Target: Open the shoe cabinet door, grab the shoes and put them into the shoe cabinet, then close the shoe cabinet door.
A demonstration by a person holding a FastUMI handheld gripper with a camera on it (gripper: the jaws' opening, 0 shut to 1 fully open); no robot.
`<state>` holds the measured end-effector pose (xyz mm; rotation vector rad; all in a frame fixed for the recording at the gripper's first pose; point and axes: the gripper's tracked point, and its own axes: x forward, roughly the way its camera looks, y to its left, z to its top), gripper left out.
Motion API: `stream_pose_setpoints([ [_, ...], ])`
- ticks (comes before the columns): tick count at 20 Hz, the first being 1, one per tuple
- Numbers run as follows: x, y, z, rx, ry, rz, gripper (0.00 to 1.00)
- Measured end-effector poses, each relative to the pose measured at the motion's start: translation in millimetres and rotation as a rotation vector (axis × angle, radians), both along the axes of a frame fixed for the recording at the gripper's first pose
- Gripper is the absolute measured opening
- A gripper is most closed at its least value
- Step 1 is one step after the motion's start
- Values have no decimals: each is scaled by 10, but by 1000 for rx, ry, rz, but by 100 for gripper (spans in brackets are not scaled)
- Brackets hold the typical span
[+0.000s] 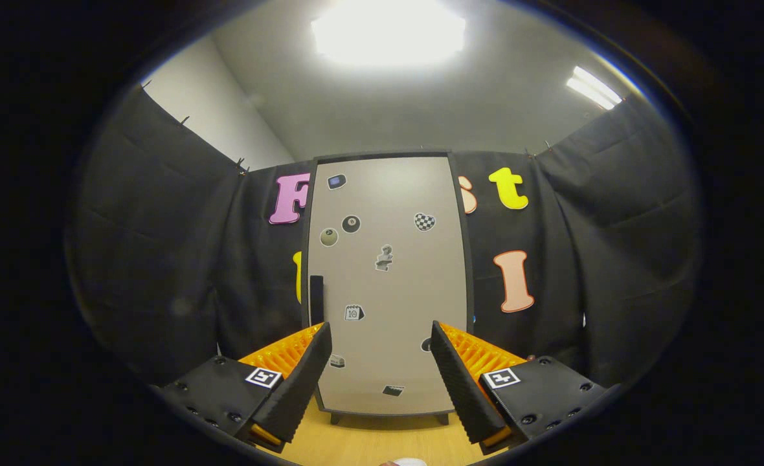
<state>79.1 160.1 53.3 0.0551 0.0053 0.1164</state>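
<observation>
A tall shoe cabinet (387, 285) stands straight ahead against the black cloth wall, beyond my fingers. Its pale door is shut and dotted with several small stickers. A dark vertical handle (316, 299) sits on the door's left edge, a little above my left fingertip. My gripper (381, 336) is open, its two fingers spread wide with nothing between them, some way short of the door. A sliver of something white, perhaps a shoe (410, 462), peeks in on the floor below the fingers.
A wooden floor (382, 437) runs from under the fingers to the cabinet's short feet. Black cloth walls close in on the left, right and behind the cabinet. A bright ceiling light glares overhead.
</observation>
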Motion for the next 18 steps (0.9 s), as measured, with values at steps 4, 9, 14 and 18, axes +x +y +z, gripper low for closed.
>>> stream_pose_setpoints([
  [4, 280, 304, 24, 10, 12, 30, 97],
  [9, 701, 642, 13, -1, 7, 74, 97],
  [14, 1137, 907, -67, -6, 15, 102, 97],
  [18, 1480, 1094, -127, -6, 13, 121, 97],
])
